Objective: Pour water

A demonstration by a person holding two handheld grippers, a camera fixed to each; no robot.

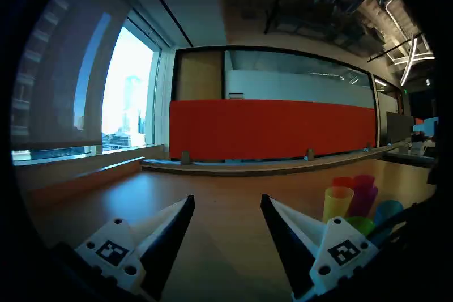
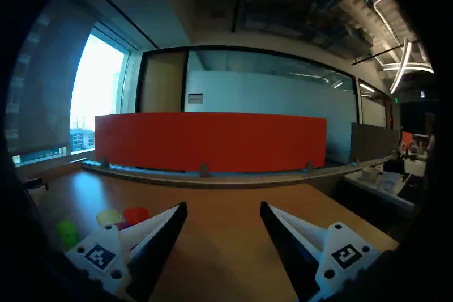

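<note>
Over the table [image 1: 238, 268], left gripper [image 1: 227, 196] and right gripper [image 2: 223, 204] level, jaws wide.

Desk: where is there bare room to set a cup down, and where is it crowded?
The desk is bare from the left gripper ahead to the orange partition and left toward the window ledge. Crowded: the coloured cups cluster to its right.

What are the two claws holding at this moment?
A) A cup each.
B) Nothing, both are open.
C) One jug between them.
B: the left claw and right claw both gape open over the wooden desk, with the coloured cups standing off to the side.
</note>
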